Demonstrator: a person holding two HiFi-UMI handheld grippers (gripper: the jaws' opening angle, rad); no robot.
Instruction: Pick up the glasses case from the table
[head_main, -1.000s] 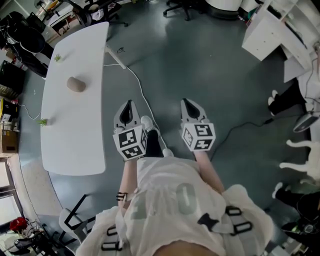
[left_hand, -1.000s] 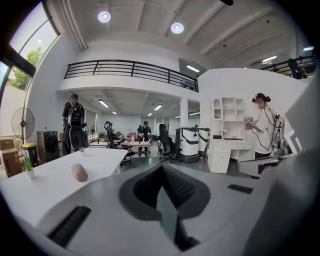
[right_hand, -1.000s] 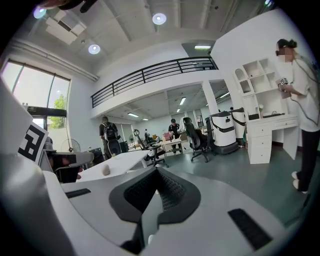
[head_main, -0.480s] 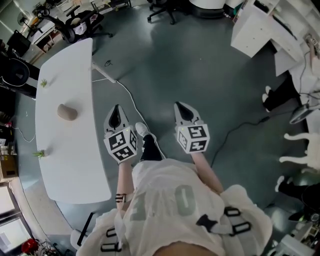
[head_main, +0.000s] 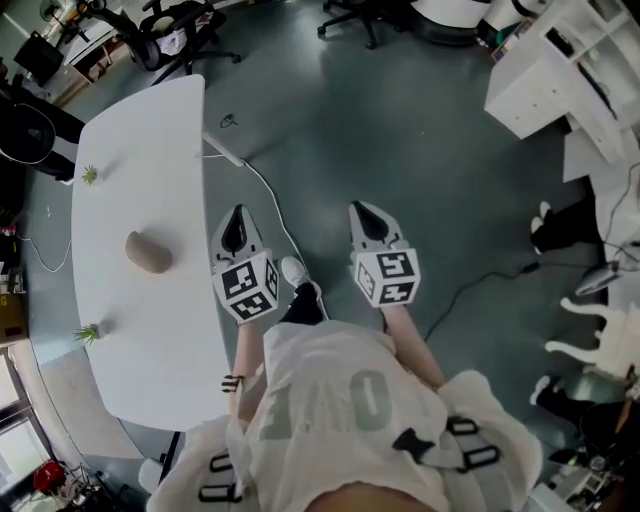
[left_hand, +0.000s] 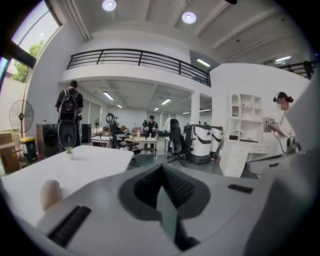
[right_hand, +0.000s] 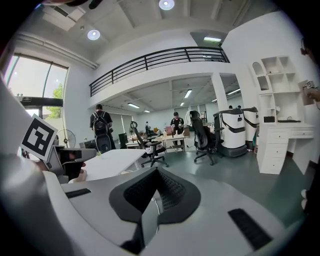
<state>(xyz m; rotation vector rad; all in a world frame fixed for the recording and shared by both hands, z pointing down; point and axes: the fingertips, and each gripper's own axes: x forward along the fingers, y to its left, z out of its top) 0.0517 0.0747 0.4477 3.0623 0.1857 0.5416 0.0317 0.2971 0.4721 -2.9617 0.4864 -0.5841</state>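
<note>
Grey left claw (head_main: 237, 214), right claw (head_main: 362, 210) parallel

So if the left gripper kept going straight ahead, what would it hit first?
Probably the grey floor beside the white table: the left gripper tilts slightly downward and aims past the table's edge, missing the glasses case.

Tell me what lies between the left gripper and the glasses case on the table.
Nothing but bare white table: in the head view, no object sits between the left gripper and the glasses case.
</note>
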